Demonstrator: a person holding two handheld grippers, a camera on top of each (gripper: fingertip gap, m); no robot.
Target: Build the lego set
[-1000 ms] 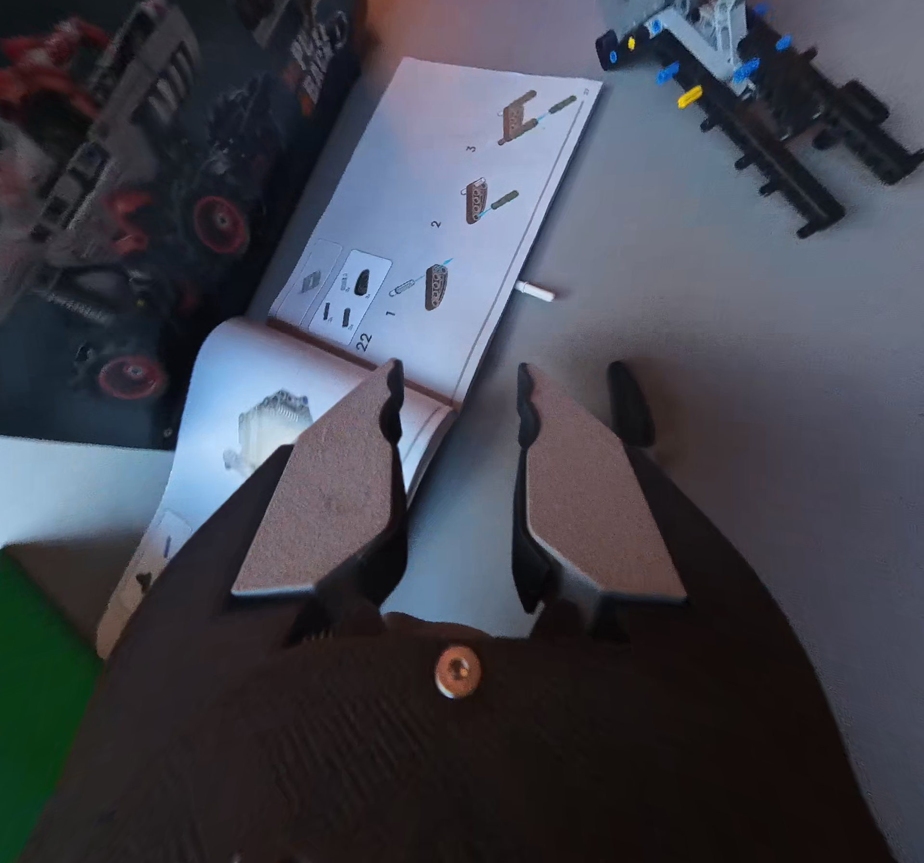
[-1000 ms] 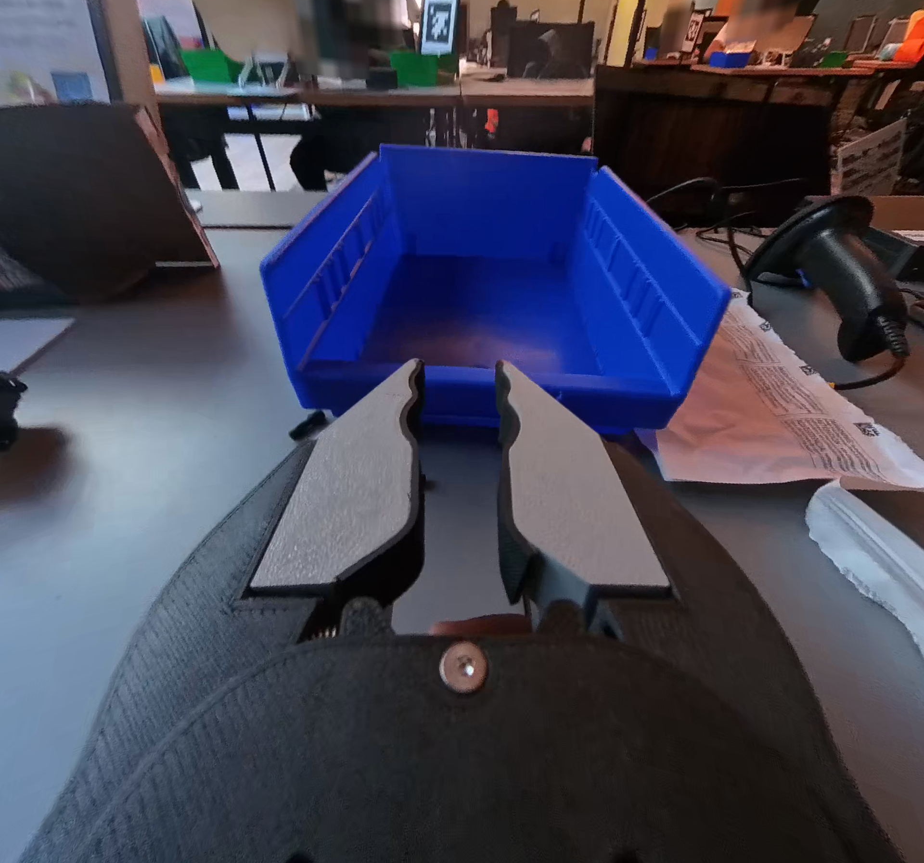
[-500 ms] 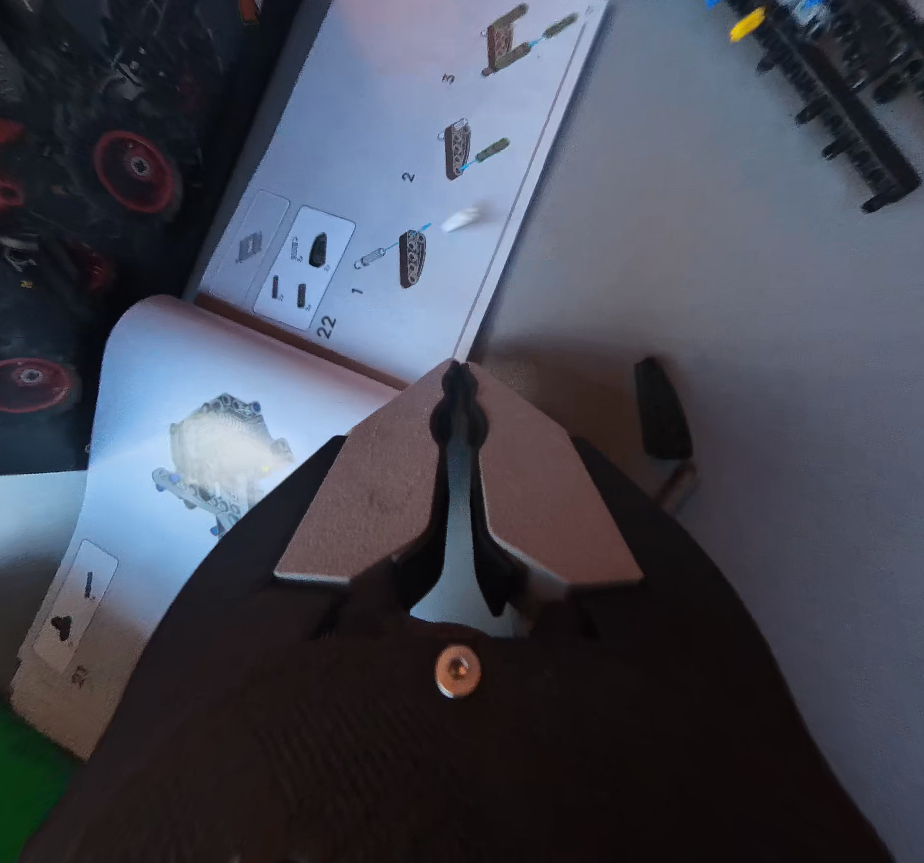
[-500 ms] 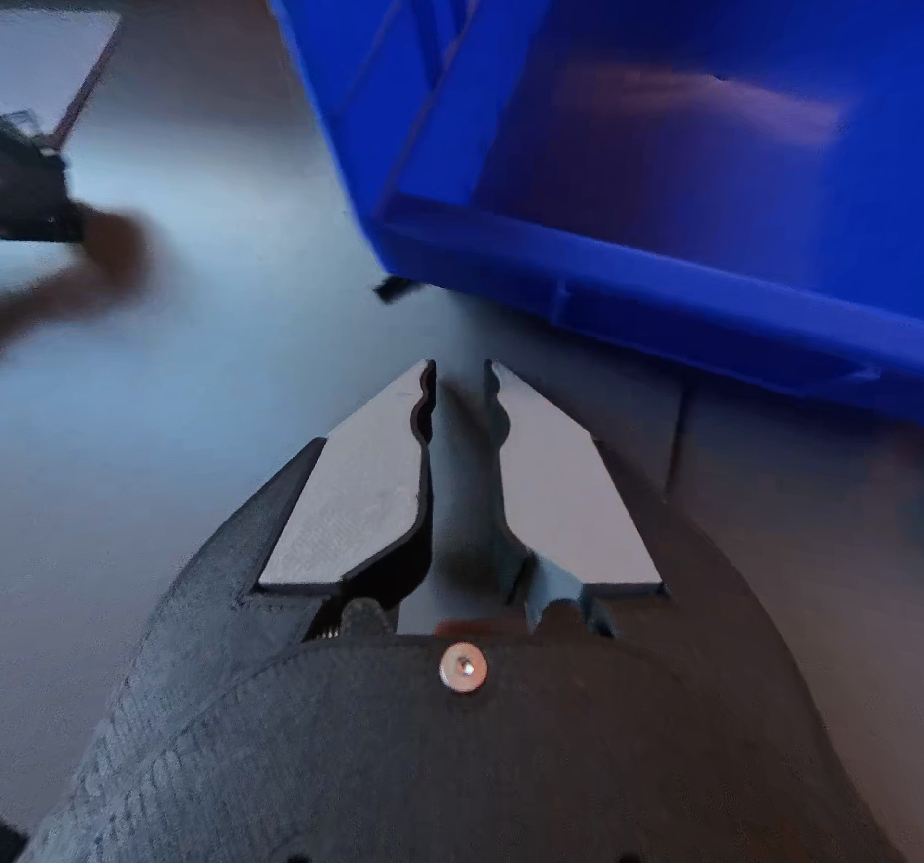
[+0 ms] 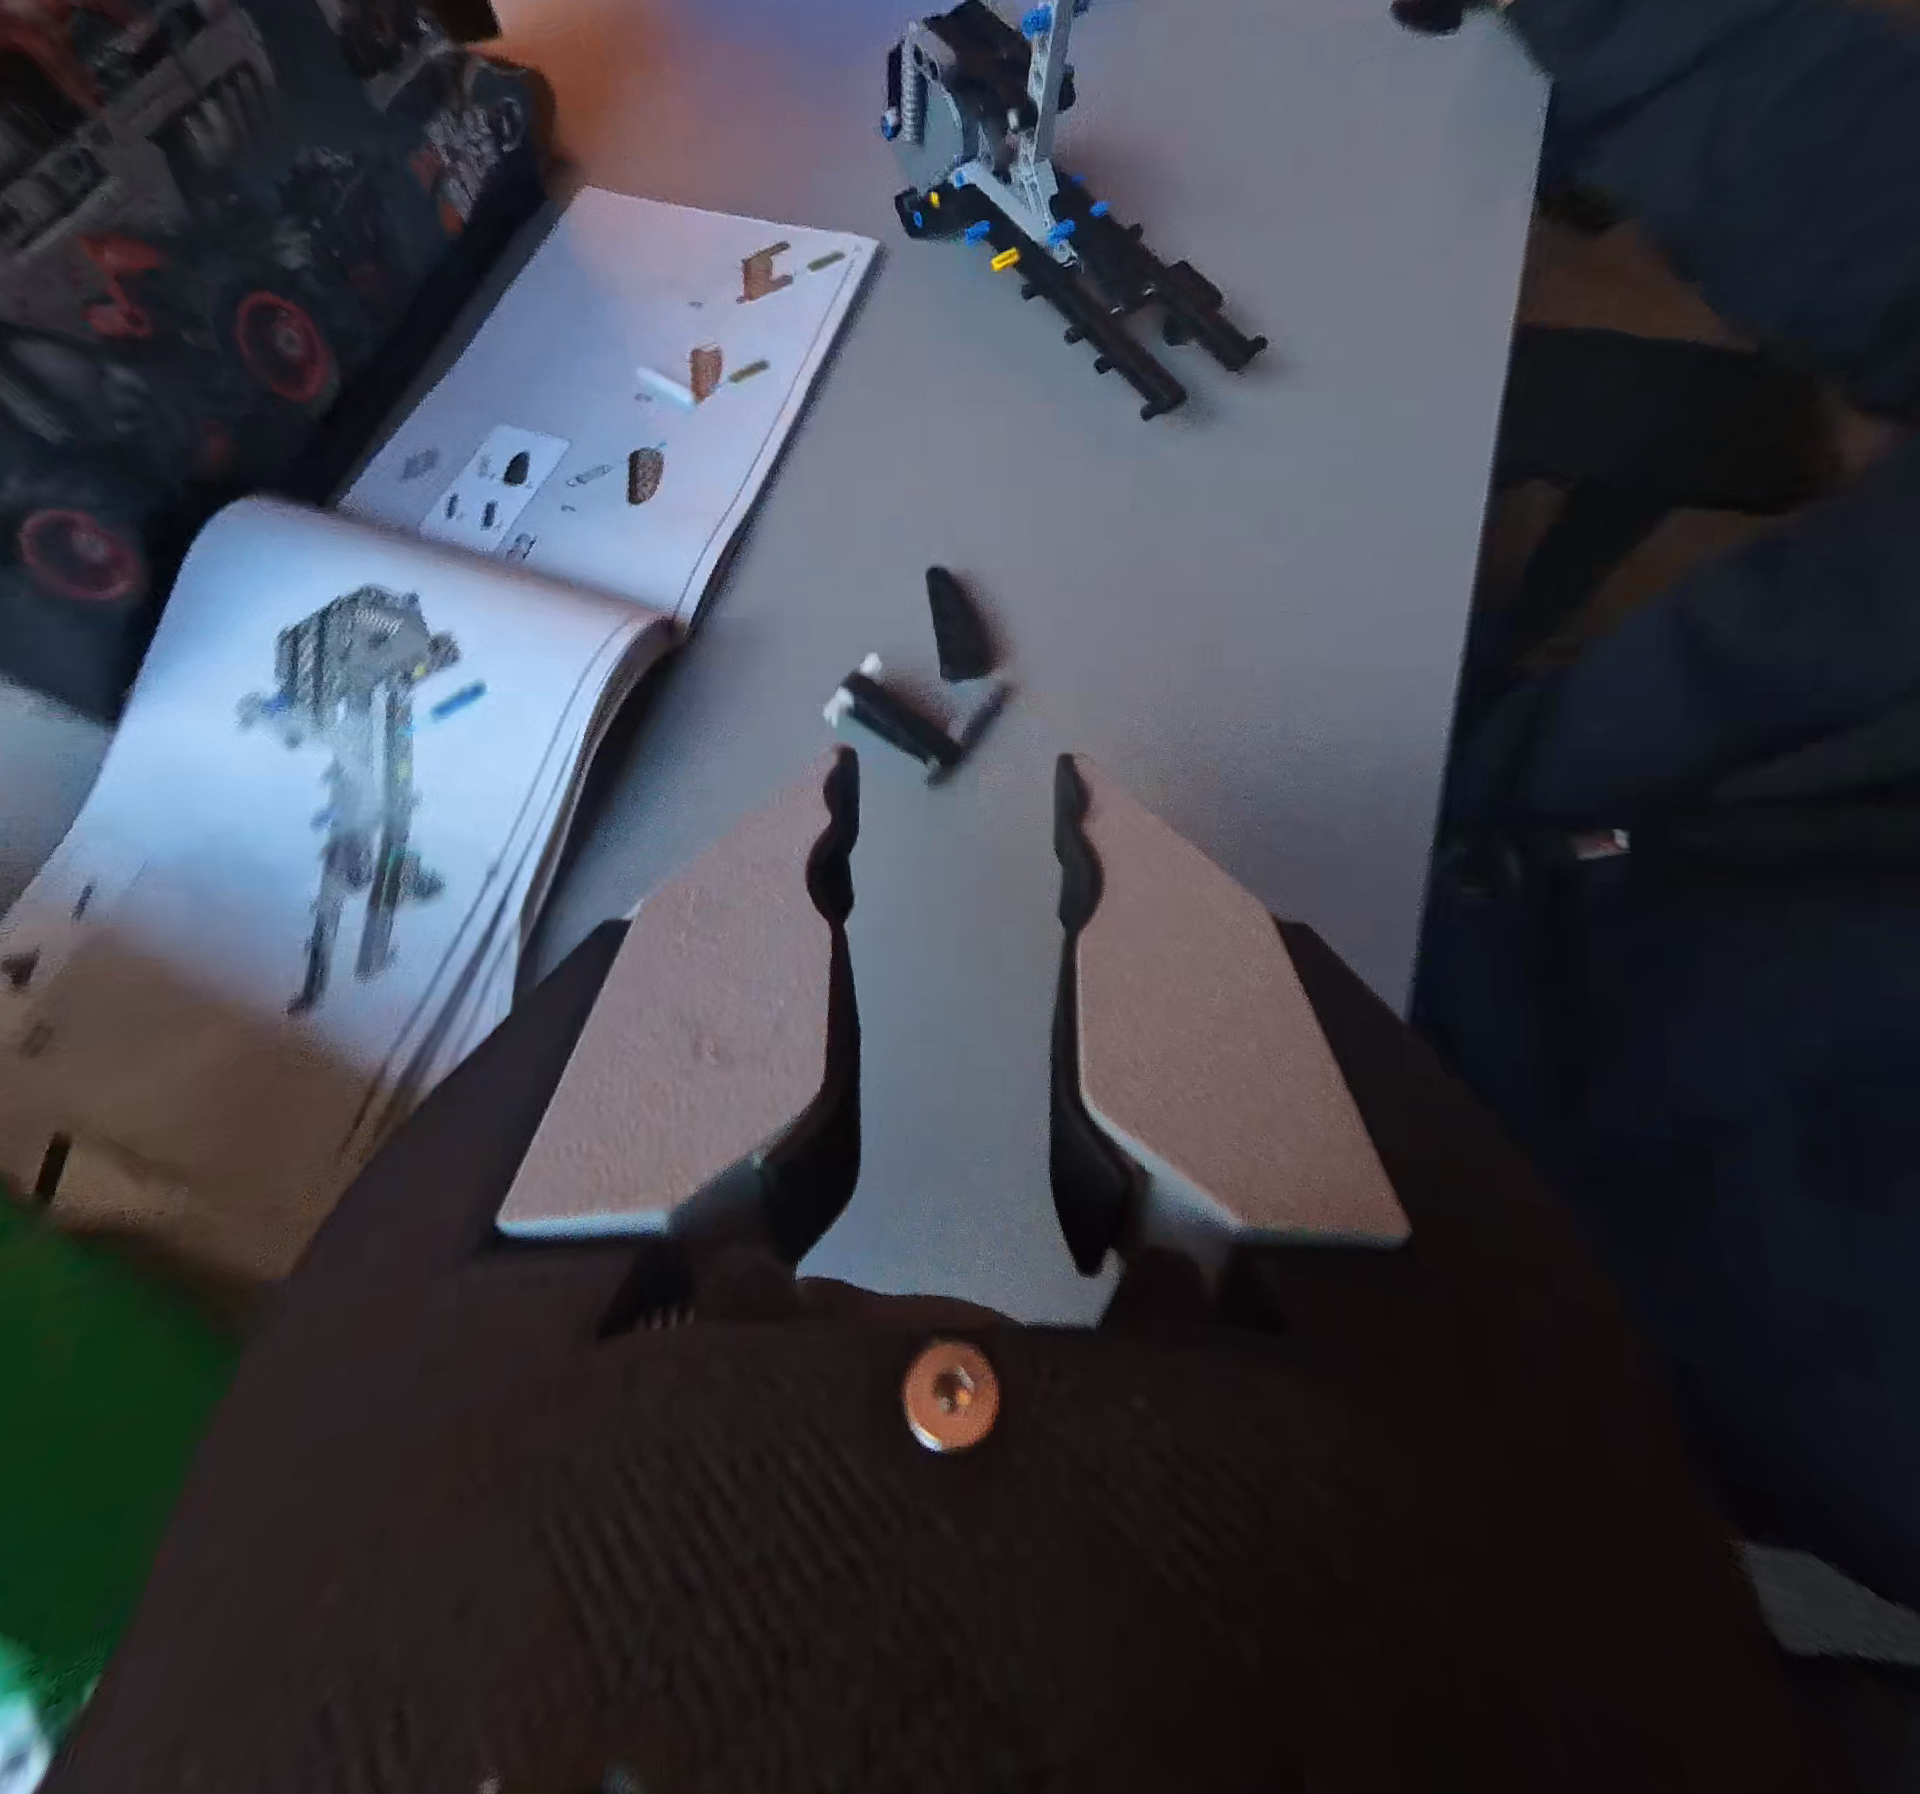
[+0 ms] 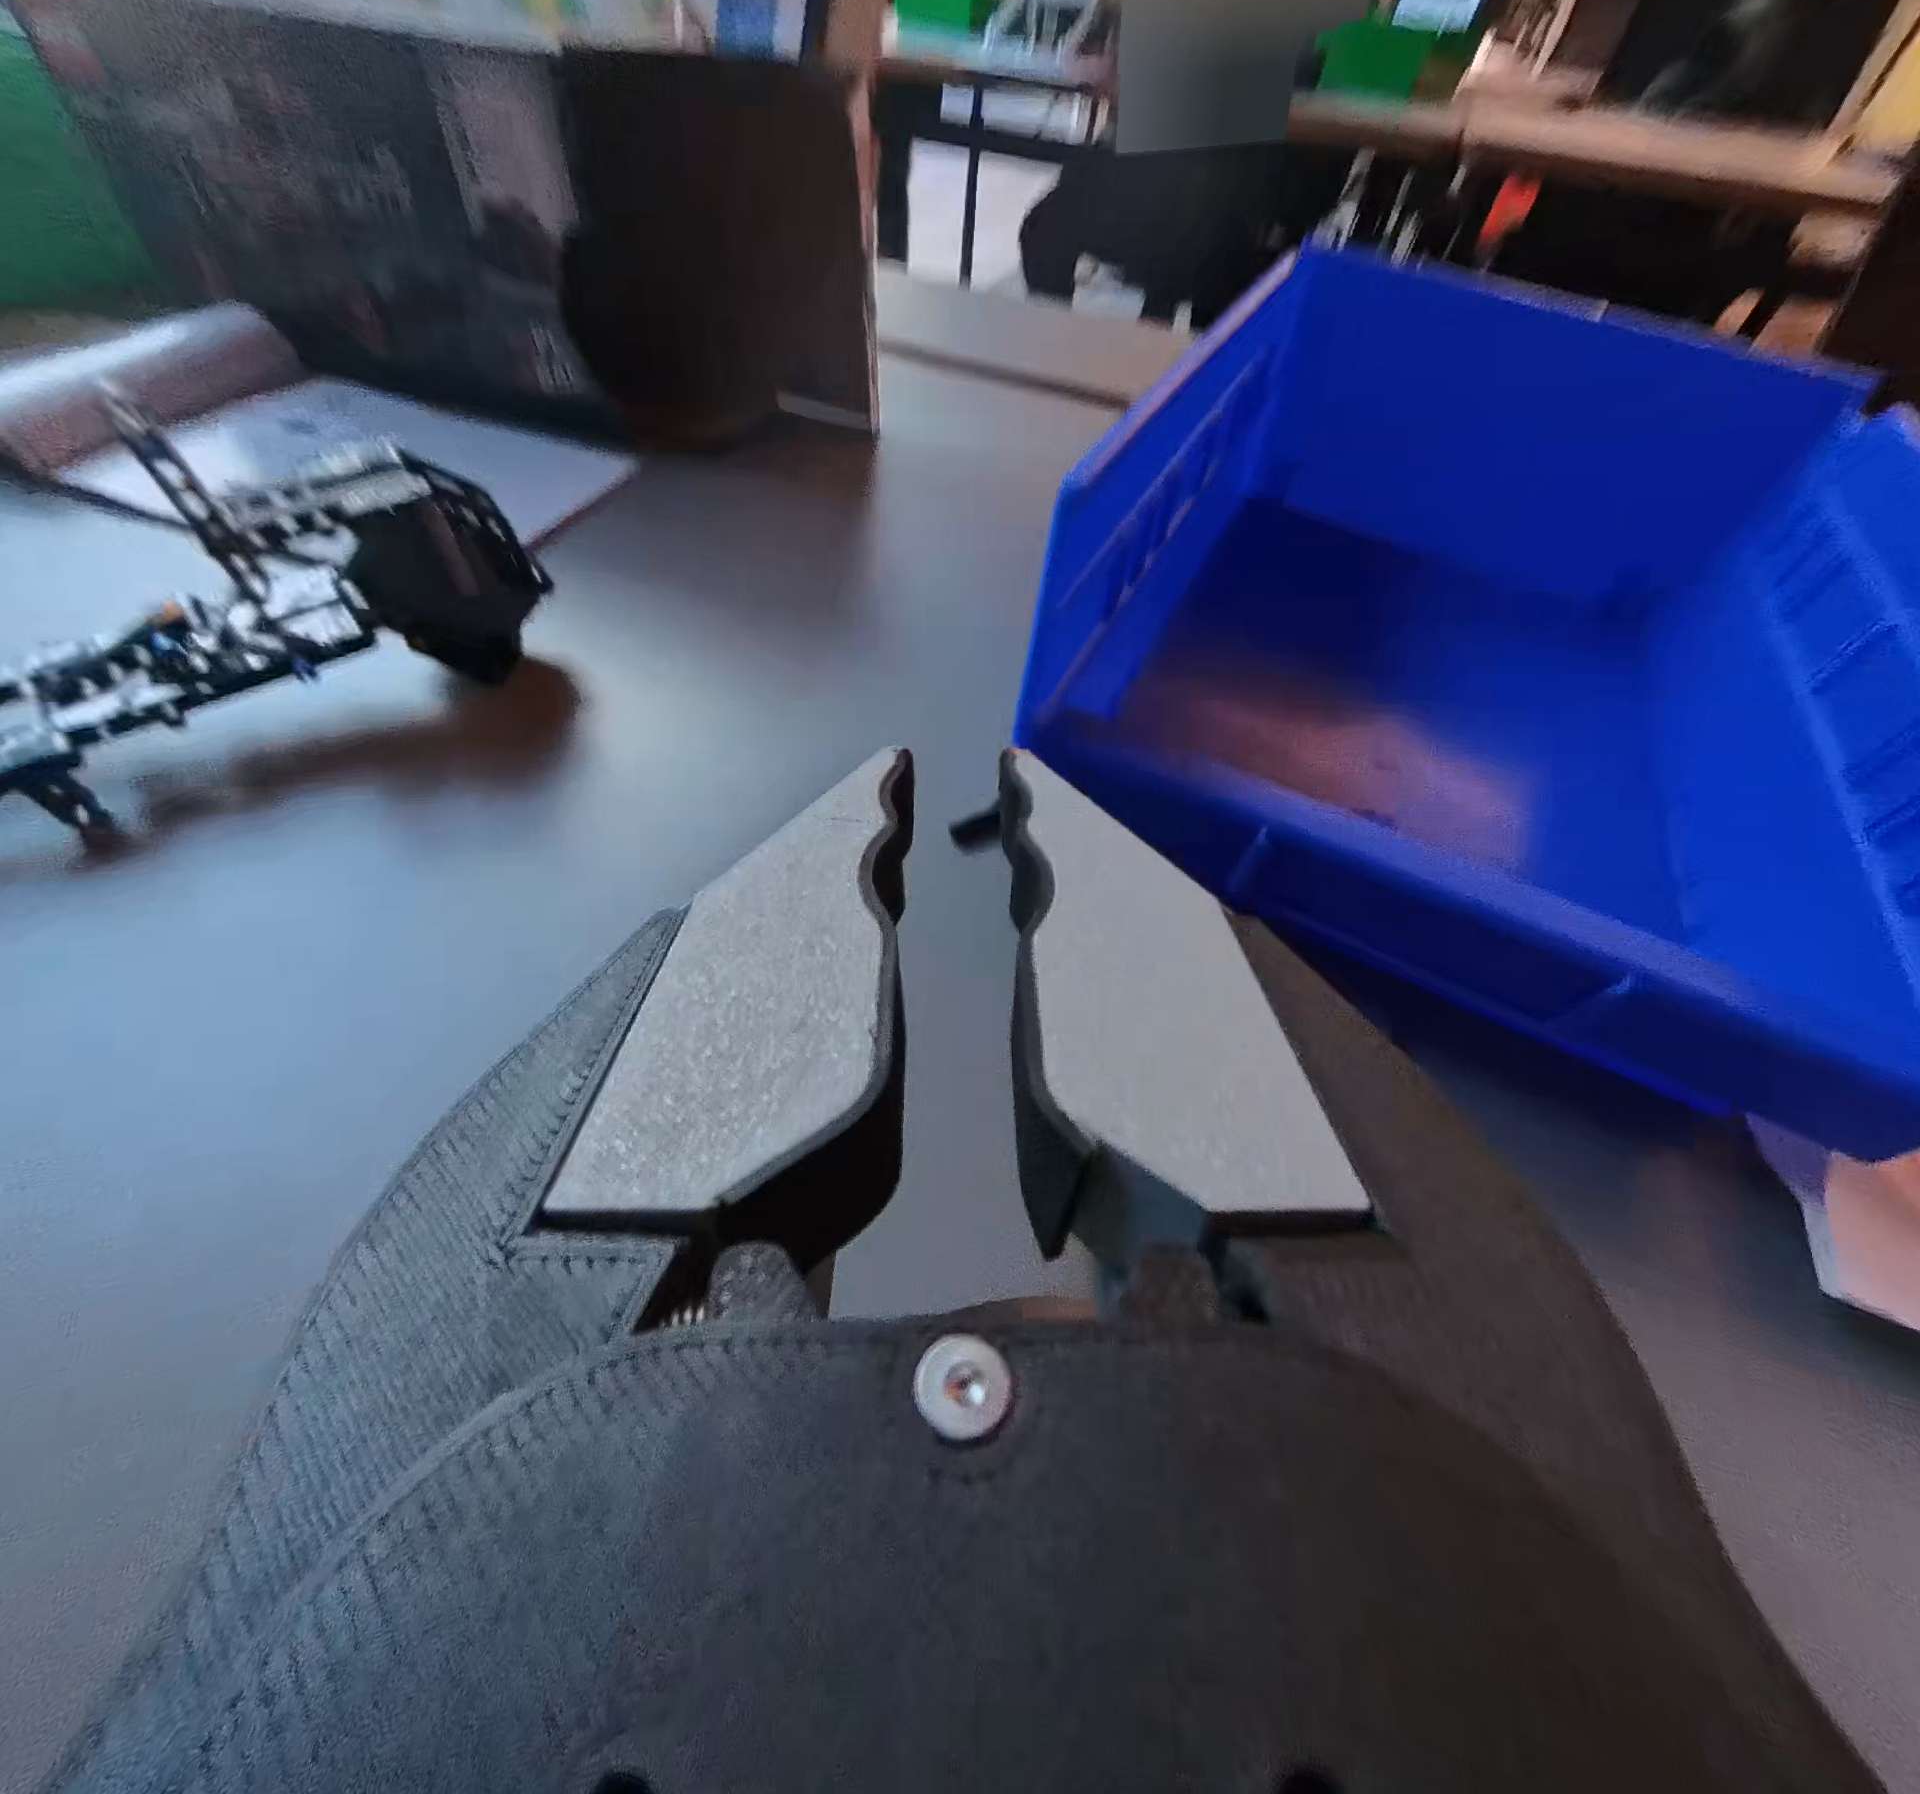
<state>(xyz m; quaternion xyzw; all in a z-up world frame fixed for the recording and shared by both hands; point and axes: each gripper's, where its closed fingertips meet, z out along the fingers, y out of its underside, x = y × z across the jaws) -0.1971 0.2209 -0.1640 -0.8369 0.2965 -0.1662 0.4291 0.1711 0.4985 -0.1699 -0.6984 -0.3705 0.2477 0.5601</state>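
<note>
The partly built grey and black model (image 5: 1039,186) stands on the grey table at the back; it also shows in the right wrist view (image 6: 260,581) at the left. My left gripper (image 5: 951,768) is open and empty, above the table. Just beyond its tips lie a black curved piece (image 5: 958,624) and a small black and white assembly (image 5: 899,716). A white pin (image 5: 665,388) lies on the open instruction booklet (image 5: 582,414). My right gripper (image 6: 954,768) is open with a narrow gap, empty. A small black piece (image 6: 975,822) lies on the table just past its tips.
A blue bin (image 6: 1507,664) stands right of my right gripper, apparently empty. The set's box (image 5: 156,238) stands left of the booklet. The table edge (image 5: 1475,601) runs along the right, with a dark-clothed person beyond it. A green object (image 5: 62,1432) is at the lower left.
My left gripper was shut half a second ago and is open now, and it has pulled back and up. The white pin moved from the table onto the booklet. My right gripper swung left, away from the bin.
</note>
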